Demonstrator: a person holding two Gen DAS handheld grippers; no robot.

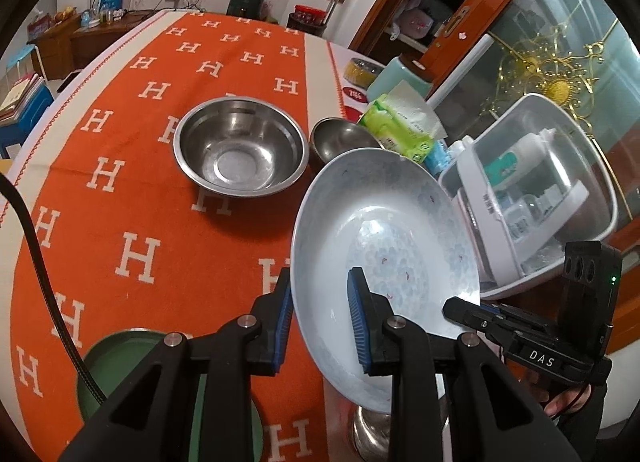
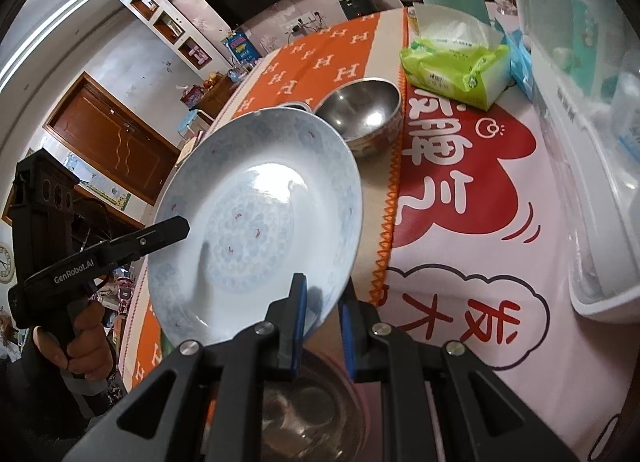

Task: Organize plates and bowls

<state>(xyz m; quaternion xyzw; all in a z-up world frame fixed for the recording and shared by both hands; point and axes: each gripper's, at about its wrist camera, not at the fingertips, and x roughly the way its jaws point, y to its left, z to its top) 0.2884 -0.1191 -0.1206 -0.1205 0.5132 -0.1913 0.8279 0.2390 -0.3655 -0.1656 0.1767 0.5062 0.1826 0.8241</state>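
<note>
Both grippers hold one pale blue patterned plate (image 1: pixel 384 246) off the worktop (image 1: pixel 120 190), tilted, its inner face turned toward the cameras. The left gripper (image 1: pixel 320 322) is nearly closed, its blue pads clamped on the plate's near-left rim, one pad inside, one behind. The right gripper (image 2: pixel 322 326) is likewise nearly closed, pinching the plate's (image 2: pixel 256 218) lower-right rim between its blue pads. In the left wrist view the right gripper's black fingertip (image 1: pixel 460 308) meets the plate's right edge, with a hand (image 1: pixel 568 398) partly visible under it; in the right wrist view the left gripper's finger (image 2: pixel 160 234) reaches onto the plate's left side, held by a hand (image 2: pixel 84 350). Under the raised plate sits a steel bowl (image 2: pixel 304 414), only partly visible at the bottom of the frame. On the orange H-pattern cloth, a large steel bowl (image 1: pixel 240 150) stands beyond the plate and a smaller steel bowl (image 1: pixel 340 138) just to its right, beside a green tissue pack (image 1: pixel 400 126). A green plate (image 1: pixel 120 374) lies at the near-left edge, partly hidden by the gripper. A white lidded storage box (image 1: pixel 532 190) with bottles stands to the right — well apart from the large bowl.
</note>
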